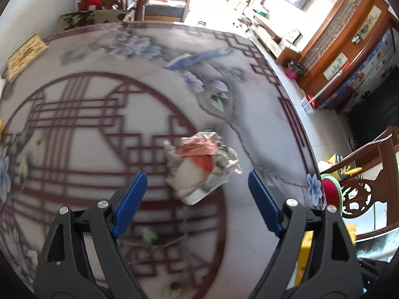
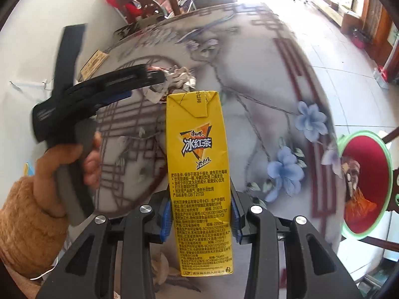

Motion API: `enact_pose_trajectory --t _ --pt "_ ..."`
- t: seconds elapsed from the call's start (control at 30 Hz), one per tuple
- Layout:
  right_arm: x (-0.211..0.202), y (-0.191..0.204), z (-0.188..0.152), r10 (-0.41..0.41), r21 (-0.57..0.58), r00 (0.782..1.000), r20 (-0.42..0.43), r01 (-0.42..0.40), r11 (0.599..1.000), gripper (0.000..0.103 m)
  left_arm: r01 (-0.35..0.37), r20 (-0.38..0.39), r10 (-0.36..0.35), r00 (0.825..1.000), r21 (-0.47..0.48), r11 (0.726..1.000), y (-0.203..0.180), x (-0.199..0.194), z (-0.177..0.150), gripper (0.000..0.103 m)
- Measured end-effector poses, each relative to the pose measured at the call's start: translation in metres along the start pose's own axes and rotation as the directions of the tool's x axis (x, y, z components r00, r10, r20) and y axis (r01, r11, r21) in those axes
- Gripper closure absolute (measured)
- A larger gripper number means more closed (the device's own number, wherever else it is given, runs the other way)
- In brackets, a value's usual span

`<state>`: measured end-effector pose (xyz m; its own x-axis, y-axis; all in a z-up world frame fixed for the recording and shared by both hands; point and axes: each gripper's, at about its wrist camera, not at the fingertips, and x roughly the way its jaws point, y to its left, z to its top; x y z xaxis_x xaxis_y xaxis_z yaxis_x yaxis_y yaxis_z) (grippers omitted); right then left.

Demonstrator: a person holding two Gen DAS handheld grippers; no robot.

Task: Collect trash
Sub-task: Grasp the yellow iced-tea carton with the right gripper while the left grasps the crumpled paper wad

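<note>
While our right tool [image 2: 200,220] points steeply down at the desk [image 2: 261,79], its blue pads [image 2: 165,220] are clamped on both flanks of a yellow iced-tea carton [image 2: 199,164], which stands up the middle of the right wrist view with its folded top end away from us. We see the carton clear of the desk surface, held only by the pads. Our left tool [image 1: 195,186] has its jaws spread wide and grips nothing; the blue pads [image 1: 129,201] stand well apart, and a crumpled wad of paper and wrapper [image 1: 202,162], white with an orange-red patch, lies on the desk just beyond and between them, untouched. In the right wrist view we see that same left tool from the side, gripped by a hand [image 2: 74,162] in a fuzzy tan sleeve [image 2: 27,219], its tip near the wad. Past the desk's right edge a round red bin with a green rim [image 2: 365,184] holds some scraps. Much of the printed desk pattern is motion-blurred.
</note>
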<state>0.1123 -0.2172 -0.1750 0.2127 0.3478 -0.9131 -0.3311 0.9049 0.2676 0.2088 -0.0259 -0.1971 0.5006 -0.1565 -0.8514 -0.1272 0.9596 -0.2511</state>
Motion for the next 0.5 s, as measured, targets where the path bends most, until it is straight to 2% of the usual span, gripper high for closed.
enact_pose_trajectory --t 0.13,0.17,0.2,0.27,0.3,0.5 --pt "-0.002 -0.001 0.0 0.002 0.036 1.0 0.02 -0.002 0.999 0.067 -0.006 -0.026 0.007 1.0 0.017 1.0 -0.006 0.019 0.002 0.024" --pt "-0.002 -0.001 0.0 0.003 0.035 1.0 0.022 -0.003 0.999 0.067 -0.001 -0.032 0.002 0.999 0.018 1.0 -0.005 0.021 0.002 0.035" --pt "-0.004 -0.002 -0.002 0.002 0.032 1.0 0.024 -0.003 0.999 0.067 0.005 -0.038 -0.004 0.999 0.019 1.0 -0.005 0.023 0.002 0.053" --pt "-0.007 -0.002 -0.006 0.001 0.024 1.0 0.029 -0.002 1.0 0.067 0.033 -0.038 -0.032 0.999 0.019 0.999 -0.005 0.021 0.001 0.057" --pt "-0.009 -0.002 -0.008 0.001 0.023 1.0 0.031 -0.001 1.0 0.067 0.046 -0.038 -0.046 0.998 0.016 0.999 -0.005 0.018 0.0 0.064" --pt "-0.013 -0.003 -0.006 -0.014 0.037 0.998 0.061 0.012 0.999 0.067 0.066 0.029 -0.066 0.997 0.006 0.998 -0.004 -0.021 -0.01 0.068"
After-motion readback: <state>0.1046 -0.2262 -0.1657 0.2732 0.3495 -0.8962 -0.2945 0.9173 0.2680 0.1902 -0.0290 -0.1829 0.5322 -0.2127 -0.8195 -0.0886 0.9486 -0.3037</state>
